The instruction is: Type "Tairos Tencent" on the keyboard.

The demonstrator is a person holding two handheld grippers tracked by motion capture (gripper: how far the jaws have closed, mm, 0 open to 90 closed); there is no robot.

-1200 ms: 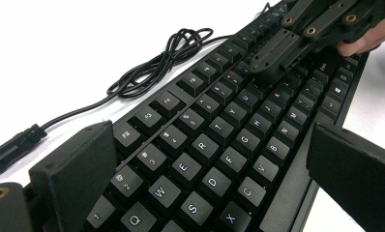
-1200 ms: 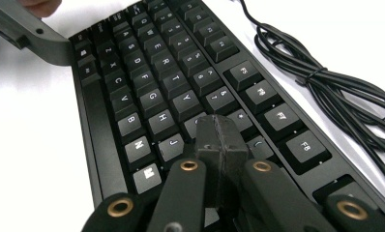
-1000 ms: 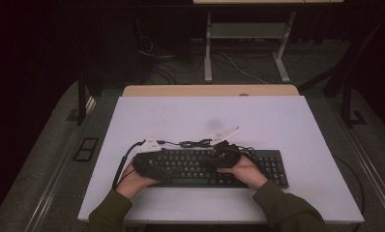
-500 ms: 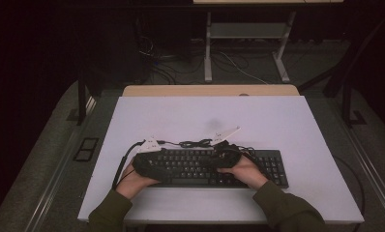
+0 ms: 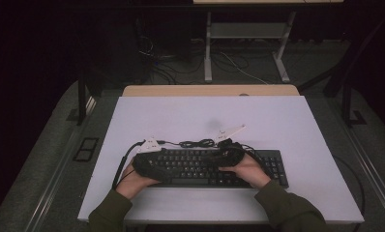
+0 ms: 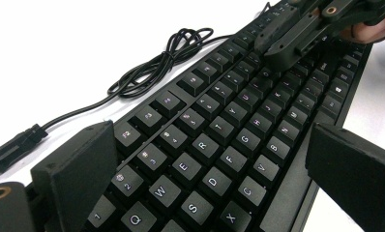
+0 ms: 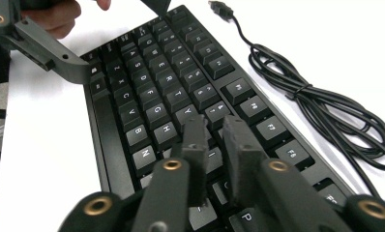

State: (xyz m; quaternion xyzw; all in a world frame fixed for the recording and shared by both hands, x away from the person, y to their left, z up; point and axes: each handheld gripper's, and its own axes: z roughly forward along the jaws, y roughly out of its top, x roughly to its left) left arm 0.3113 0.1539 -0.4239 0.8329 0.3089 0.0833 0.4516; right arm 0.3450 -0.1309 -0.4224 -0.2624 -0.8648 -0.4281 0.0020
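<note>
Left claw (image 6: 210, 169) straddles keyboard (image 6: 219, 140), jaws wide apart.

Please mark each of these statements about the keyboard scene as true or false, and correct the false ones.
1. The keyboard is black and lies on a white table. True.
2. The left gripper is closed tightly on a key. False: its jaws stand wide apart, over the left part of the keyboard, with nothing pressed between them.
3. The keyboard's cable lies bundled on the table beside the keyboard. True.
4. The right gripper has its jaws spread wide. False: they stand close together with a narrow gap, just above the keys; they have just been opening slightly, with nothing between them.
5. A computer mouse lies next to the keyboard. False: only the cable and its plug lie there.
</note>
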